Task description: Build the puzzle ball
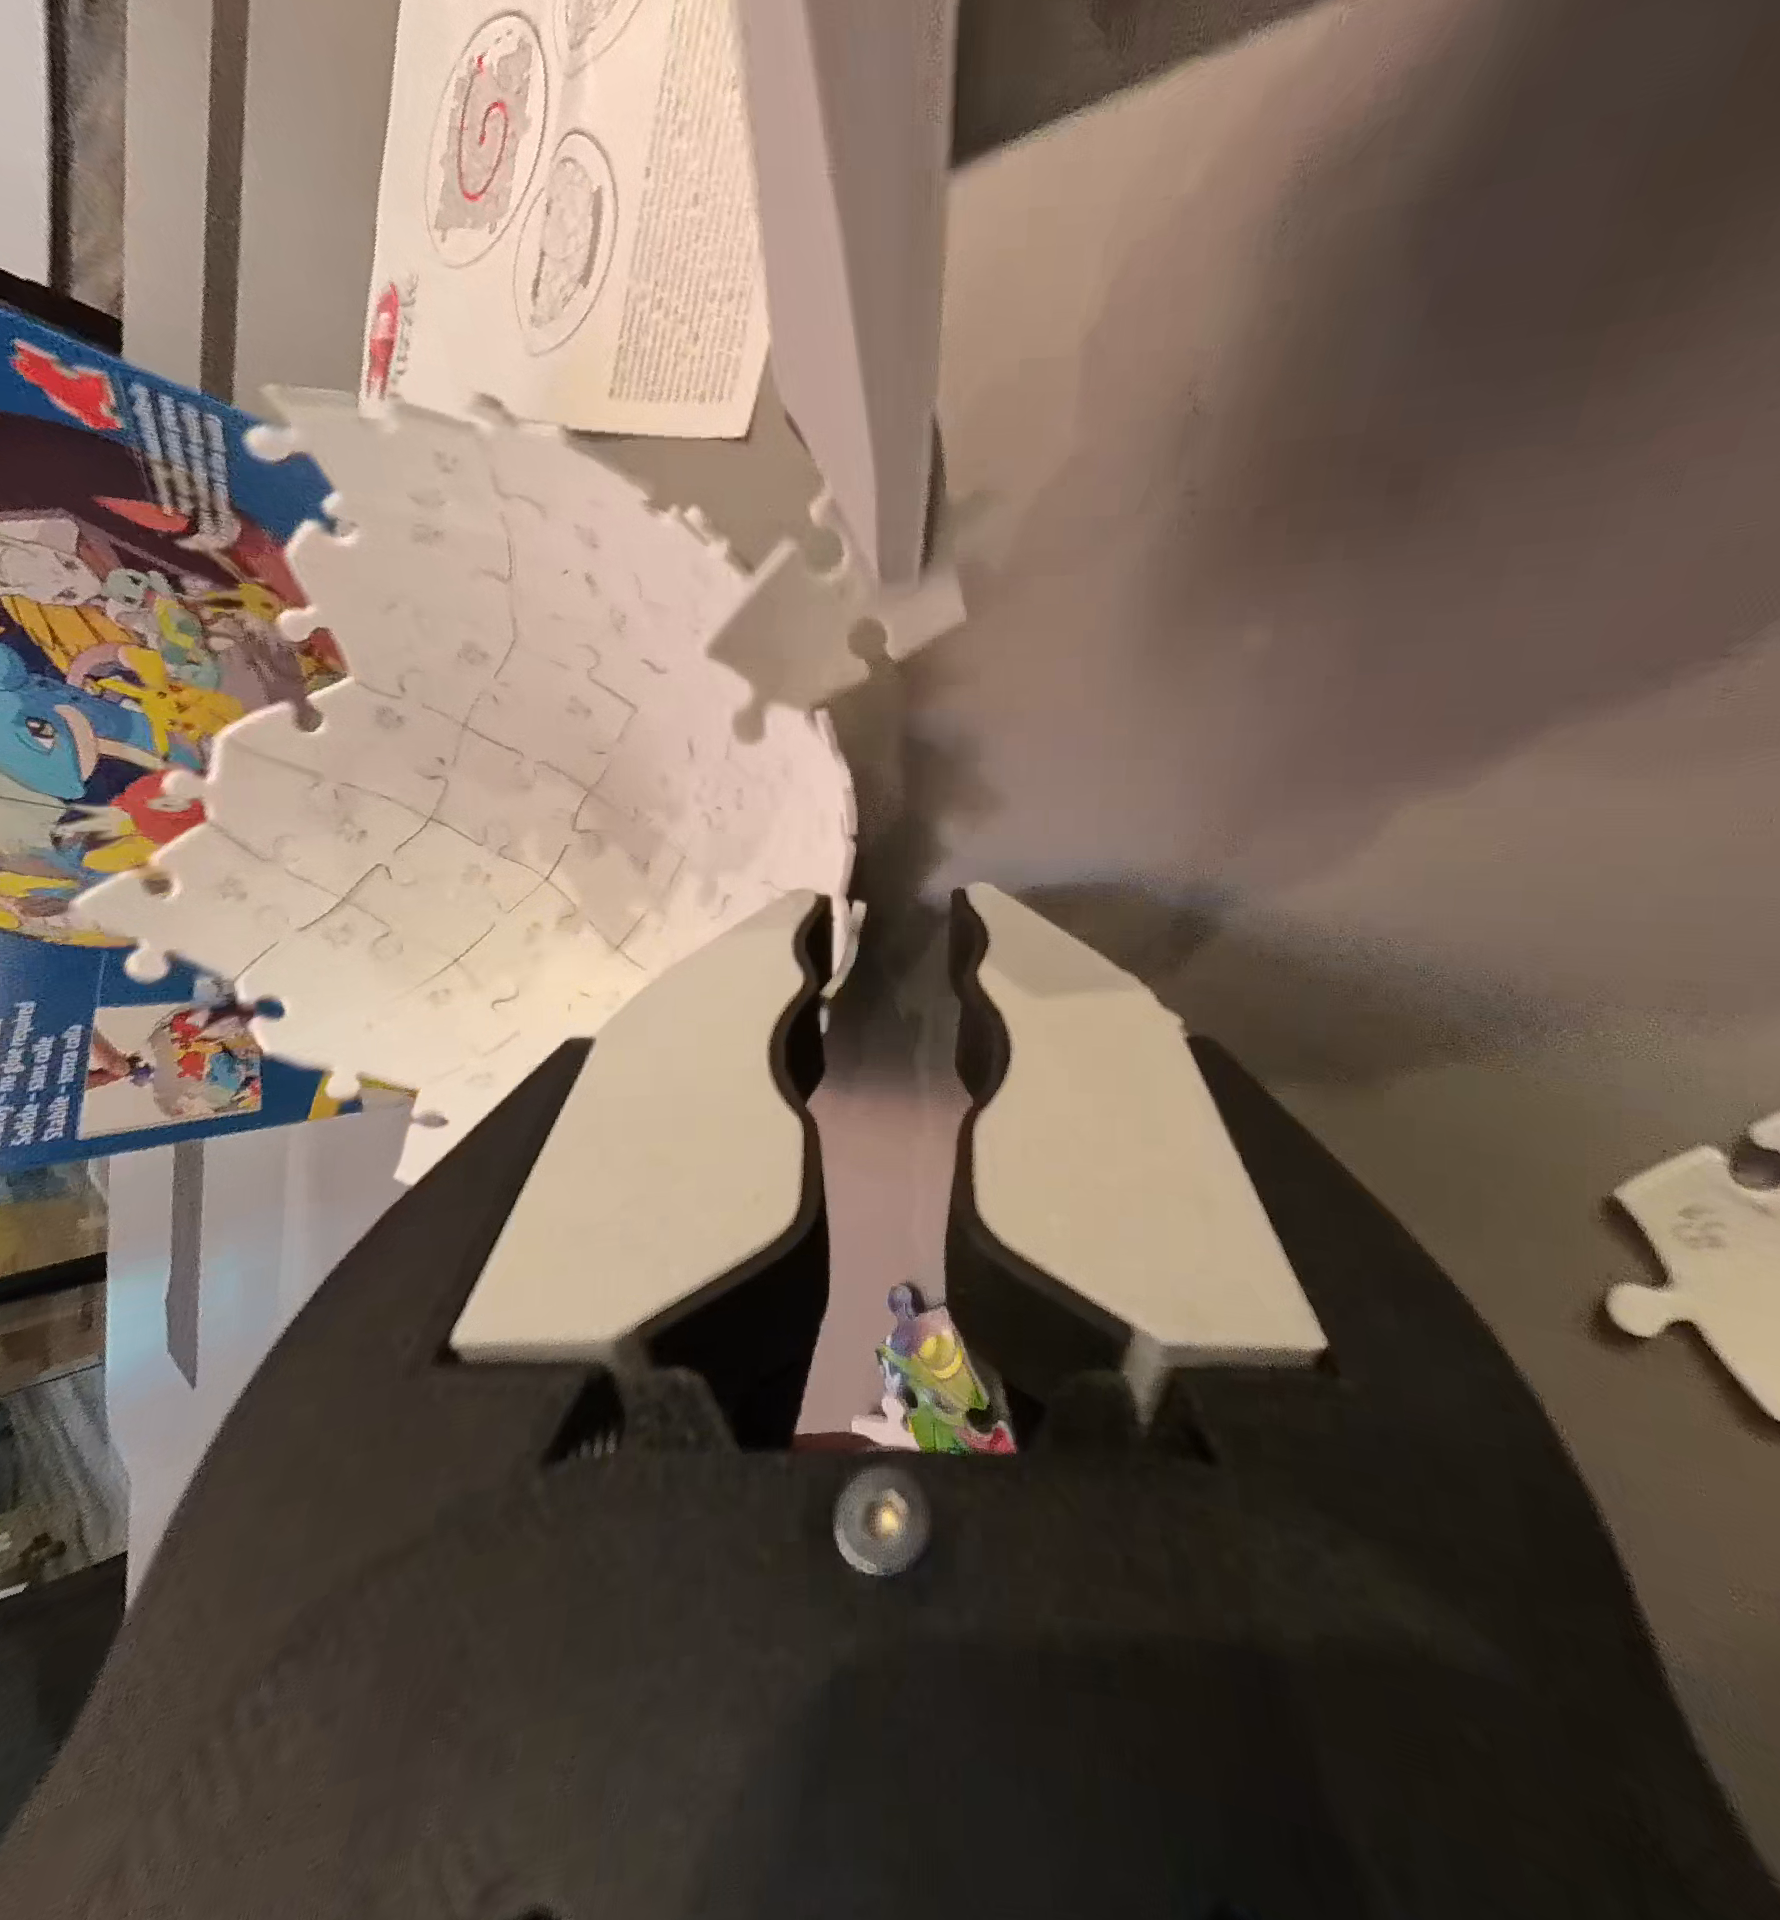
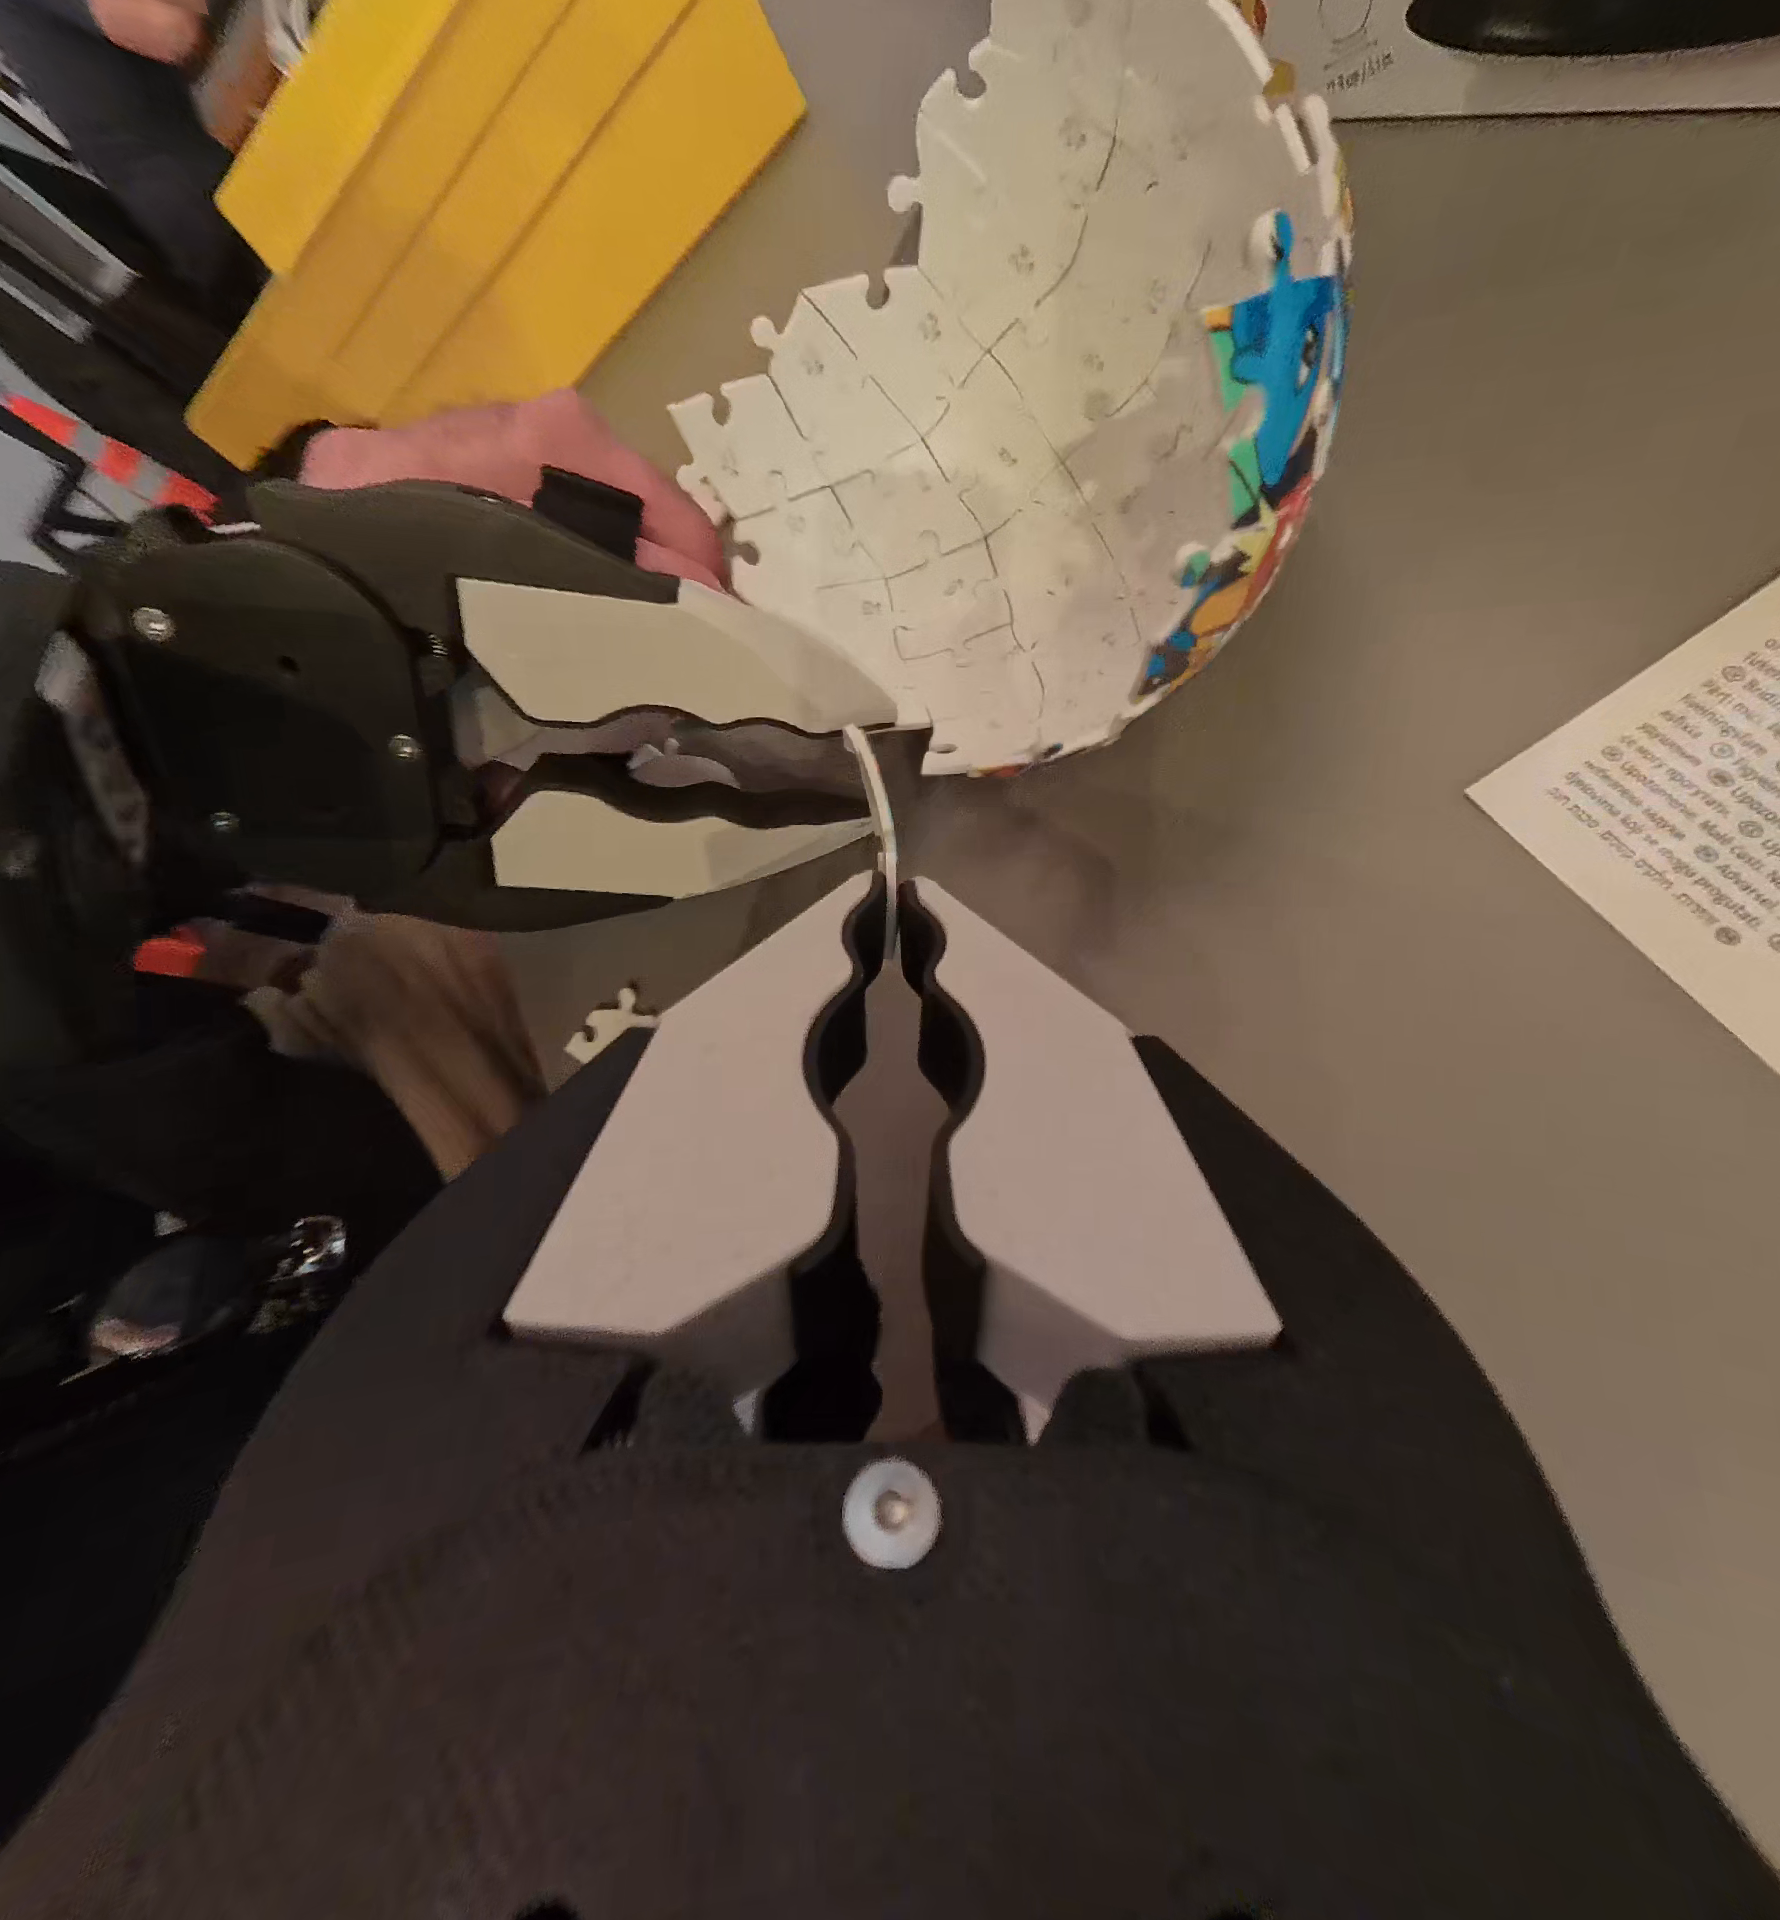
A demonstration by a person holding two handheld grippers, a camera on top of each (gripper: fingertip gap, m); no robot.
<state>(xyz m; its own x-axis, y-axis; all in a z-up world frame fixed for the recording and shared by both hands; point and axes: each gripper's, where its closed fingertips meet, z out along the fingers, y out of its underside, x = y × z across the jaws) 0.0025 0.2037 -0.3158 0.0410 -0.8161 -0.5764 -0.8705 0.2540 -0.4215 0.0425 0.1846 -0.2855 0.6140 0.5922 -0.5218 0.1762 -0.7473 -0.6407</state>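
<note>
Right wrist view: the right gripper (image 2: 891,899) pinches a thin curved white puzzle piece (image 2: 881,805) edge-on, its long axis rising toward the half-built white puzzle ball shell (image 2: 1011,447) just beyond. From the shell's left, the left gripper (image 2: 870,774) clamps its lower rim.

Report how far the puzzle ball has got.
Done: about half the puzzle ball is joined, a bowl showing its white inside. In hand: the right gripper pinches a curved piece edge-on beside the left gripper. Left: the open half, plus a loose piece on the table.
</note>
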